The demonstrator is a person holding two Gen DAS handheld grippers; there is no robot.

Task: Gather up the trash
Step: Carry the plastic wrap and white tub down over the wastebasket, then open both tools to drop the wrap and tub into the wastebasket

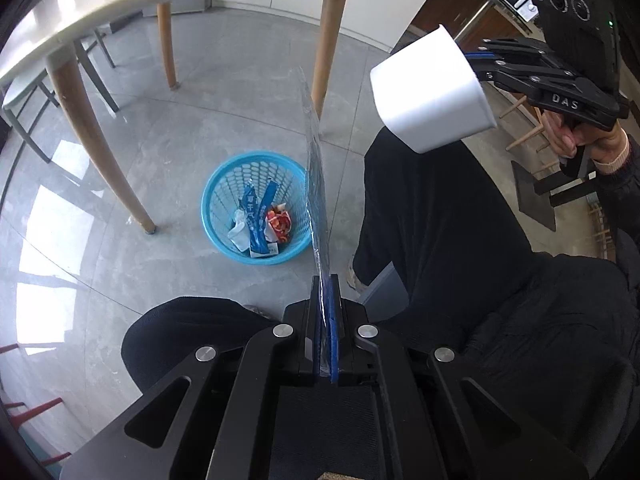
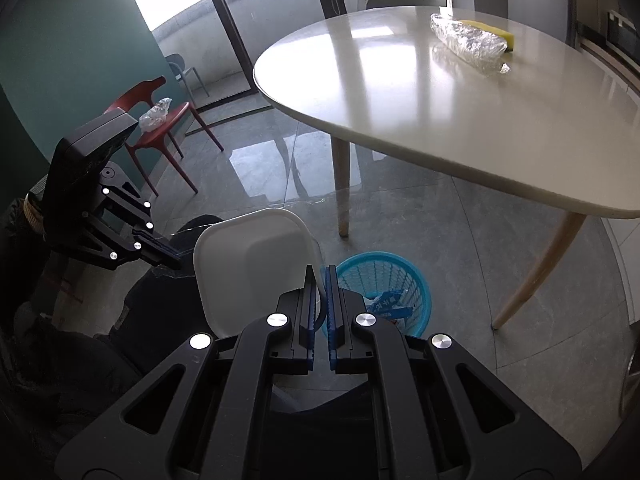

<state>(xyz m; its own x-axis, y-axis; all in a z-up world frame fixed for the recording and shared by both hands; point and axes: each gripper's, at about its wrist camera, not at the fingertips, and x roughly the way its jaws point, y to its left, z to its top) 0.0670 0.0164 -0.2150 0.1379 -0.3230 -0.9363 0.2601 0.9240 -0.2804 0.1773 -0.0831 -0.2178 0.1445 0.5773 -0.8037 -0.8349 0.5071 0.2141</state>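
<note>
My left gripper (image 1: 325, 282) is shut on a thin clear plastic wrapper (image 1: 314, 160), seen edge-on and sticking straight out from the pads. Below it on the floor stands a blue mesh basket (image 1: 224, 184) holding several wrappers. My right gripper (image 2: 320, 274) is shut on the rim of a white plastic tub (image 2: 248, 264). The tub (image 1: 432, 92) hangs at the upper right of the left wrist view, above the person's dark trouser leg. In the right wrist view the basket (image 2: 416, 284) lies just beyond the fingertips, and the left gripper (image 2: 176, 258) hangs to the left.
A white oval table (image 2: 440, 120) on wooden legs (image 1: 104, 152) stands beside the basket, with a foil-like wrapped bundle (image 2: 468, 40) and a yellow sponge (image 2: 502, 32) on it. A red chair (image 2: 160, 136) bears crumpled plastic (image 2: 154, 114). The person's legs (image 1: 440, 240) are right of the basket.
</note>
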